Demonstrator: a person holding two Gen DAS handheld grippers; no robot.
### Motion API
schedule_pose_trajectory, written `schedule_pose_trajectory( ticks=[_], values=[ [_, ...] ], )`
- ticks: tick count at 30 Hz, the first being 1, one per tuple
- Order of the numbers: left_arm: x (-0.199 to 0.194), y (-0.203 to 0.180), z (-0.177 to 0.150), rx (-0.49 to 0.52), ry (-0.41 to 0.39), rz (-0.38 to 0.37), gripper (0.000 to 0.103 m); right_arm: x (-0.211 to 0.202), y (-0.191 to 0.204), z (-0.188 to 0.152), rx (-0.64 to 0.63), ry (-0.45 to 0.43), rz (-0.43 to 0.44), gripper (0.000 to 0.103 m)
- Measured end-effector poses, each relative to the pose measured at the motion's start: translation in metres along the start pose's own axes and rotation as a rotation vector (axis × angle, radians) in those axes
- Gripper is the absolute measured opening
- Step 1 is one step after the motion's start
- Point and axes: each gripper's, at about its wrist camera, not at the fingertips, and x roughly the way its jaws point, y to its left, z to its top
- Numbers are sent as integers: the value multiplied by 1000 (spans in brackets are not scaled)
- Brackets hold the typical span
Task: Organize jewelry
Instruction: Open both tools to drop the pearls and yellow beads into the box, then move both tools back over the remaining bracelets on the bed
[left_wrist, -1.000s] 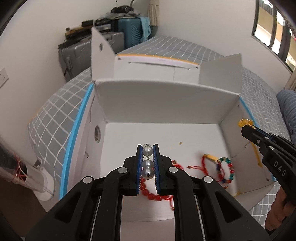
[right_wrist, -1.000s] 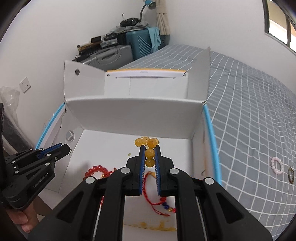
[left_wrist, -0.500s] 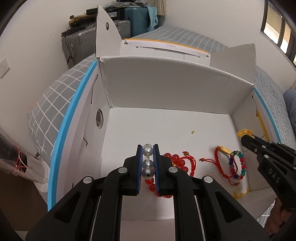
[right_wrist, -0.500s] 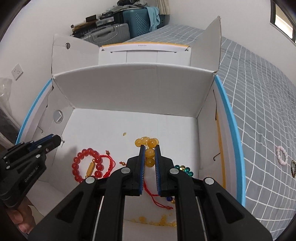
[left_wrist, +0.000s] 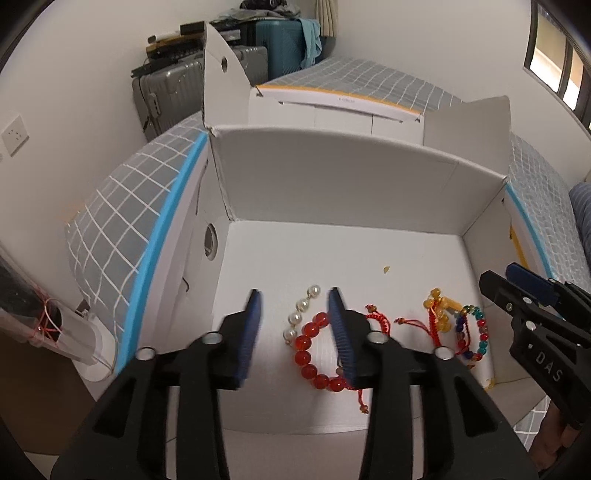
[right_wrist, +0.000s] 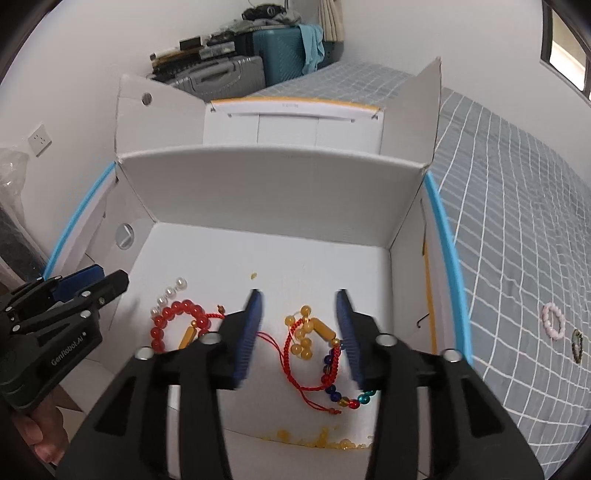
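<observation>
Pearls (left_wrist: 303, 312) lie between left tool's (left_wrist: 295, 325) spread jaws.

left gripper (left_wrist: 295, 325) open | pearl strand (left_wrist: 301, 314) on box (left_wrist: 332, 192) floor

One box (left_wrist: 332, 192), two tongs (left_wrist: 295, 325) (right_wrist: 299, 332), two suitcases (right_wrist: 221, 72) (right_wrist: 280, 51), five bracelets inside.

White letters "DAS" stand on the black body of the right tool (left_wrist: 517, 291), and "GenRobot.AI" is printed on the left tool (right_wrist: 101, 282).
</observation>
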Motion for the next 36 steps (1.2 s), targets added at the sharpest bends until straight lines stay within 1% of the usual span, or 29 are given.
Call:
schedule_pose_trajectory(
  ticks=[1,2,3,5,6,7,8,9,10,12,15,20,22,29,31,34,36],
  values=[
    [-5,0,1,-2,-12,-1,52,-4,-1,1,-2,-13,-1,53],
    [-8,-1,2,-4,-22,1,54,-9,-2,2,-3,-28,-5,56],
    [-11,-2,3,-5,-29,2,55,-14,-4,3,-2,-43,-9,61],
    [-18,-6,4,-5,-44,1,62,-28,-11,5,3,-80,-25,69],
    [-23,-8,5,-8,-56,1,72,-35,-16,5,7,-98,-41,75],
    [-28,-11,6,-9,-78,-2,75,-39,-19,5,7,-112,-51,79],
    [-31,-14,8,-5,-87,-4,75,-46,-24,6,7,-130,-64,81],
    [-33,-18,9,1,-92,-7,75,-51,-28,6,8,-146,-79,85],
    [-36,-23,11,7,-98,-13,77,-60,-37,5,13,-170,-105,88],
    [-41,-37,14,24,-116,-28,83,-69,-50,4,25,-192,-133,91],
    [-48,-61,18,54,-142,-52,89,-84,-78,0,60,-215,-166,95],
    [-55,-110,25,115,-176,-108,97,-99,-138,-14,115,-224,-220,95],
    [-54,-131,28,138,-187,-134,97,-102,-160,-21,140,-227,-247,95],
    [-43,-220,27,223,-171,-228,97,-116,-249,-61,250,-219,-348,95],
    [-38,-254,24,263,-168,-258,97,-122,-278,-76,281,-222,-384,95],
    [-30,-293,17,305,-153,-303,97,-127,-316,-97,323,-227,-409,95],
    [-21,-328,12,343,-140,-332,97,-126,-342,-109,346,-227,-423,95]
  ],
)
